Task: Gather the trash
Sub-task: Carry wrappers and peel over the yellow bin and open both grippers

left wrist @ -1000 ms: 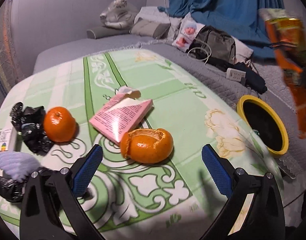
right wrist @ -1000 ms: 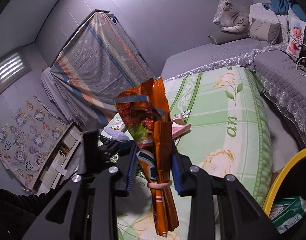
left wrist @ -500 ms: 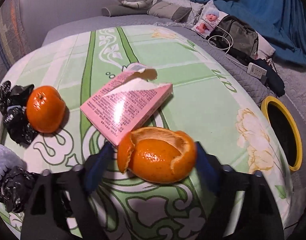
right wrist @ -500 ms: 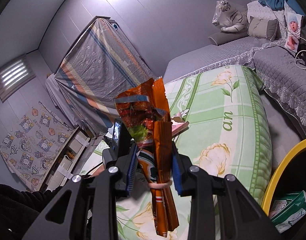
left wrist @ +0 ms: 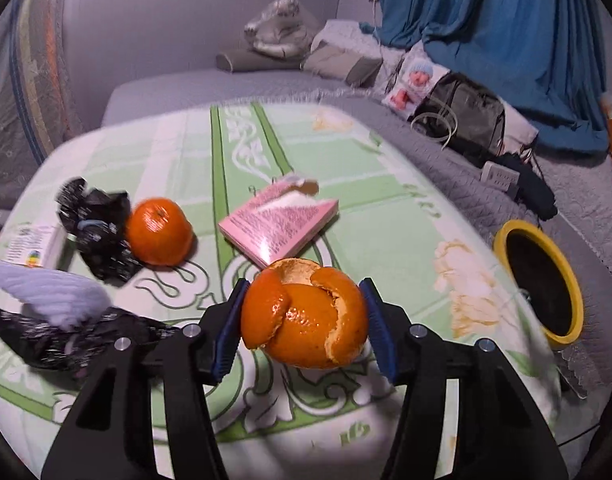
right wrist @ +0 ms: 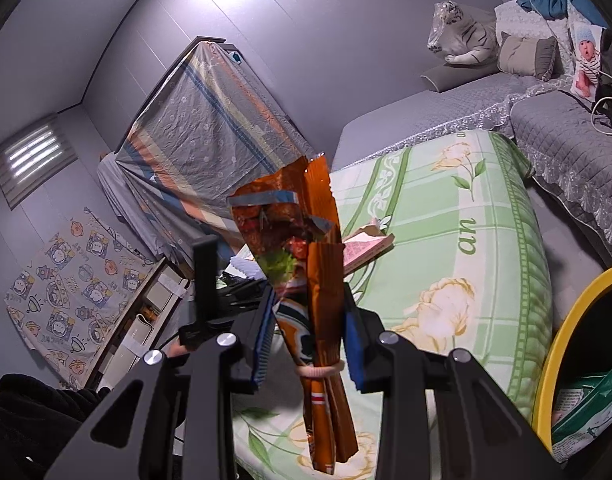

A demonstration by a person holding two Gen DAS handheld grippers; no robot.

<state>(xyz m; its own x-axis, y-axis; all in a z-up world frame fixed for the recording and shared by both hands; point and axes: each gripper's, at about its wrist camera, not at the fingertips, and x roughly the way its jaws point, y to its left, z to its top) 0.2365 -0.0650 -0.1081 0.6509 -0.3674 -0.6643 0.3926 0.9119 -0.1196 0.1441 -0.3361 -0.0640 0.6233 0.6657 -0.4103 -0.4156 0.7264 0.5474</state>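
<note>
- Whole tangerine (left wrist: 158, 231): one, ahead and left of my left tool.
- Hollow tangerine peel (left wrist: 303, 318): one, between its pads.
- Pink box (left wrist: 279, 222): one, just beyond.
- Black crumpled bags: two, left.
- Yellow-rimmed bin (left wrist: 540, 284): one, right.
- Orange snack wrapper (right wrist: 306, 264): one, in my right tool.

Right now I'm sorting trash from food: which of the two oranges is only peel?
The torn orange peel between the left gripper pads, split open and hollow. The whole orange sits intact beside the black bag.
</note>
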